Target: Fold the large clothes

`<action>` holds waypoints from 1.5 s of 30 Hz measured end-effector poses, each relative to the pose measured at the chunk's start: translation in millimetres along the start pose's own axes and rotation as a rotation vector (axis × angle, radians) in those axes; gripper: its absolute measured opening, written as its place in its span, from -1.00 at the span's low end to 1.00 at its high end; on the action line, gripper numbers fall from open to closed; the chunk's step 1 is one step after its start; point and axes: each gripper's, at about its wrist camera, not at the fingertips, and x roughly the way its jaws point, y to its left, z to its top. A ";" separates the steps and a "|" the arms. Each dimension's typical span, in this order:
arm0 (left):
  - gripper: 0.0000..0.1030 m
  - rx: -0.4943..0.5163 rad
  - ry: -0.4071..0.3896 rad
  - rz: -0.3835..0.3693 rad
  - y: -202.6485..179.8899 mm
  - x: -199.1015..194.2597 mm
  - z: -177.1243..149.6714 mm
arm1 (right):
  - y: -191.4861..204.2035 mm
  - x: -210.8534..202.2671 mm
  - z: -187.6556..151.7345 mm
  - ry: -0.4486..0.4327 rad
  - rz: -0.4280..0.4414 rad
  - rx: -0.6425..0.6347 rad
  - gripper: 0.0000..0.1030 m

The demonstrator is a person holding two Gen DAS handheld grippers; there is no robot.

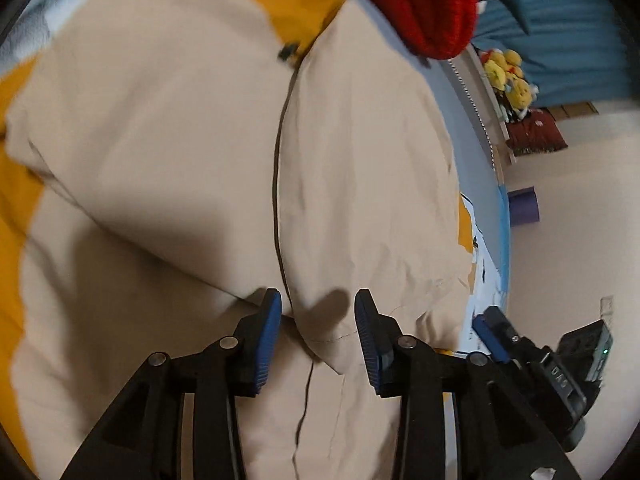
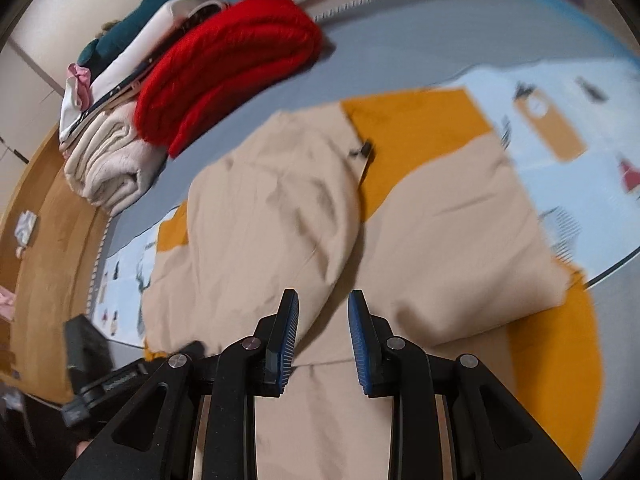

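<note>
1. Left wrist view: the left gripper (image 1: 318, 308) hangs with jaws wide apart and nothing between them, right above the beige garment (image 1: 168, 128) spread over the bed (image 1: 476, 168); a red knit (image 1: 424, 4) sits beyond.
2. Right wrist view: the right gripper (image 2: 323, 312) gapes too, holding nothing, over the beige garment's (image 2: 280, 208) folded flap; the left gripper (image 2: 92, 360) shows at the lower left edge.

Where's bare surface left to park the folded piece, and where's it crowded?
Free: the grey sheet between the red knit and the beige garment, running right toward the bed edge. The patterned blue patch beyond the orange fabric is also bare. Crowded: the folded stack under and left of the red knit.
</note>
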 end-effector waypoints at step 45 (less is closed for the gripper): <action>-0.61 0.413 0.034 0.350 -68.9 25.9 -28.8 | 37.7 58.0 8.1 -0.003 0.113 -0.103 -0.87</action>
